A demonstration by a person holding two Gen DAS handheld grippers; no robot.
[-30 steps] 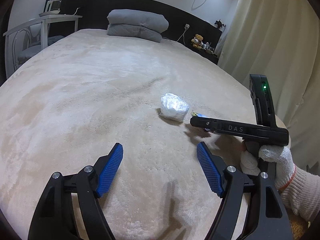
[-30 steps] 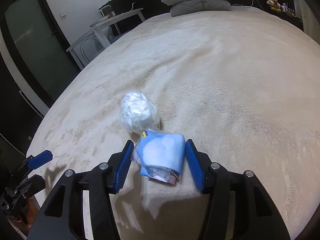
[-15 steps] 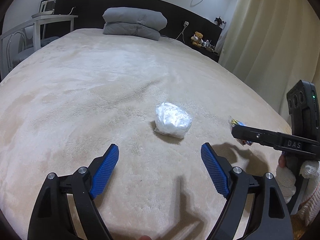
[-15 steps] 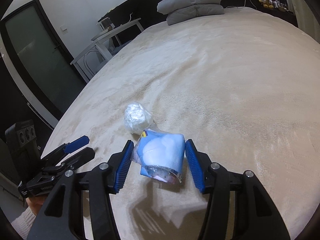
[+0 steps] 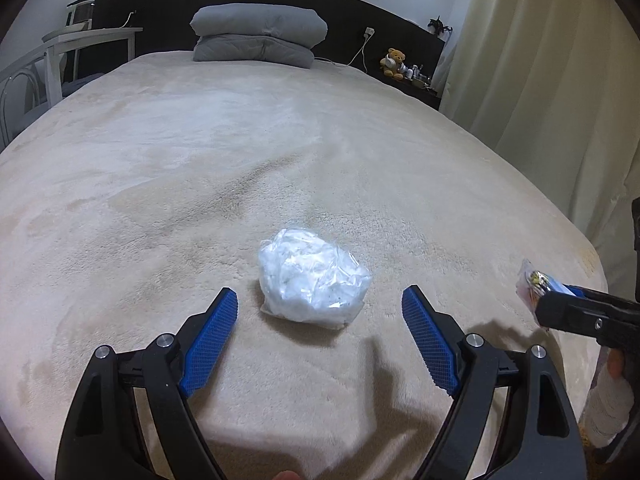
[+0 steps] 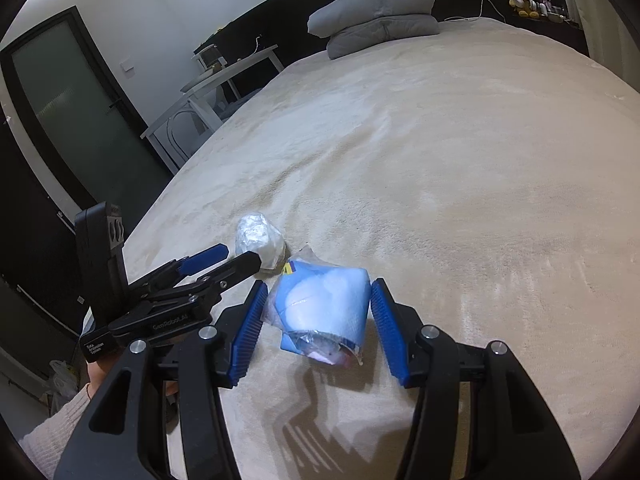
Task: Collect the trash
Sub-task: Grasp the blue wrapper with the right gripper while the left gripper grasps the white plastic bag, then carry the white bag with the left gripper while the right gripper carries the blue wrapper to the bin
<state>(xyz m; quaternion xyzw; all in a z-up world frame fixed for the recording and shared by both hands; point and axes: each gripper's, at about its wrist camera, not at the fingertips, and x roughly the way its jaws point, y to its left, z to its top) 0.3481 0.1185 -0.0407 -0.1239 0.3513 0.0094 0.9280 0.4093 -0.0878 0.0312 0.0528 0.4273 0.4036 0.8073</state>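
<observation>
**Left tool spread before the wad; right tool carrying the wrapper**

Left wrist view, bottom of frame: left tool released, jaws apart, nothing between the blue pads. Its jaws have just been opening. Just beyond the tips, centre of frame, a crumpled clear plastic wad lies on the beige bed cover, not touched by either pad.

Right edge of the same view: the right tool's tip with a bit of blue wrapper showing, raised off the cover.

Right wrist view, lower centre: right tool clenched on the blue wrapper, a soft blue-and-white packet pressed between both pads and casting a shadow on the cover beneath. The left tool enters from the lower left, fingers reaching toward the wad in mid-frame.

Far end, top of both views: two stacked grey pillows against a dark headboard. A teddy bear sits at upper right, a white side table at upper left.
</observation>
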